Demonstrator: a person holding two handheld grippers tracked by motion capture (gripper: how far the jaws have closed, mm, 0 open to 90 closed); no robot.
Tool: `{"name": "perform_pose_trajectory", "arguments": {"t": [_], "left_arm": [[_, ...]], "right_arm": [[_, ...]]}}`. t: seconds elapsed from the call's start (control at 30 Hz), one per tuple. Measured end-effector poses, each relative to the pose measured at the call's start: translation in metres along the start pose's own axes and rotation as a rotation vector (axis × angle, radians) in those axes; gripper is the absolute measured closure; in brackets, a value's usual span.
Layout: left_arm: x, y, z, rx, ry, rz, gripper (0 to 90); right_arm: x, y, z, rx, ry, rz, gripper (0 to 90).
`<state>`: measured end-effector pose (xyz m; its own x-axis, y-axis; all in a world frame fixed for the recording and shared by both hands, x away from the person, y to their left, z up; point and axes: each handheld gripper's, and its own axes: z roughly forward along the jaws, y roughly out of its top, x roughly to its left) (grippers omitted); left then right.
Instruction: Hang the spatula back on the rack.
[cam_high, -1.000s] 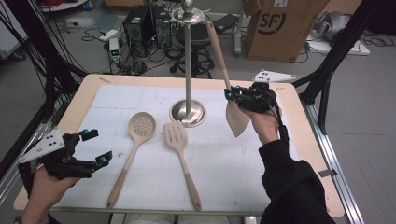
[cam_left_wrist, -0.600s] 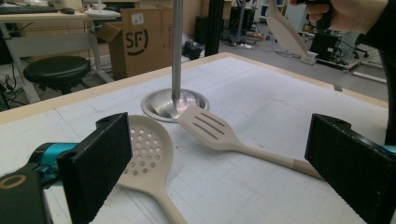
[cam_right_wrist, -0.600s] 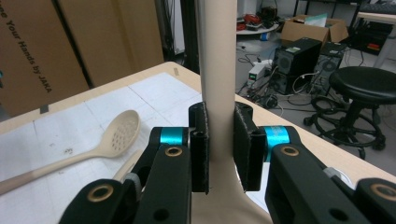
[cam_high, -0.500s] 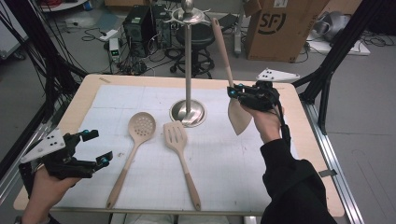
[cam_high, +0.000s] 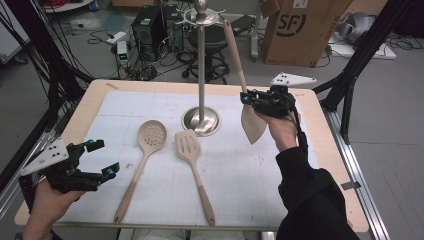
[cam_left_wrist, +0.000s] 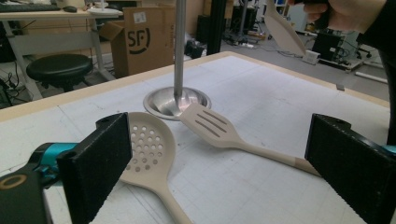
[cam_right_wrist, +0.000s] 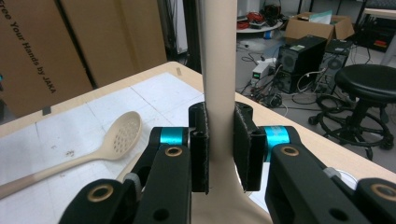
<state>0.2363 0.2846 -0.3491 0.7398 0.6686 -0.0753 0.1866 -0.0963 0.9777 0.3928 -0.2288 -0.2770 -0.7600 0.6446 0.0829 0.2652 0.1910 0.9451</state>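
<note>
The right tongs (cam_high: 248, 96) are clamped on the neck of a beige solid-bladed spatula (cam_high: 243, 95), held clear of the worktop (cam_high: 320, 150) at right of centre in the high view, blade down, handle angled up toward the hook ring of the tall steel utensil stand (cam_high: 201, 65). The handle end lies close beside that ring; whether it has caught a hook cannot be told. Judged status: first hanging in progress, not completed. Two items are outstanding, both flat on the worktop at lower centre: a beige perforated skimmer spoon (cam_high: 142, 157) and a beige slotted turner (cam_high: 193, 167). The left tongs (cam_high: 102, 159), lower left, stand wide open and empty.
</note>
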Motion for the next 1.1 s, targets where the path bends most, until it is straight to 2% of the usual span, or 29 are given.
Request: {"name": "perform_pose_trajectory", "arguments": {"t": [0.43, 0.83, 1.1], "left_arm": [[-0.001, -0.001, -0.001, 0.005, 0.003, -0.002, 7.8], [0.0, -0.005, -0.006, 0.007, 0.013, -0.011, 7.8], [-0.003, -0.005, -0.007, 0.009, 0.016, -0.012, 7.8]], "right_arm": [[0.002, 0.001, 0.009, 0.021, 0.008, -0.005, 78.8], [-0.001, 0.0, 0.026, 0.04, 0.017, -0.007, 78.8], [0.002, 0.0, 0.037, 0.052, 0.033, 0.0, 78.8]]}}
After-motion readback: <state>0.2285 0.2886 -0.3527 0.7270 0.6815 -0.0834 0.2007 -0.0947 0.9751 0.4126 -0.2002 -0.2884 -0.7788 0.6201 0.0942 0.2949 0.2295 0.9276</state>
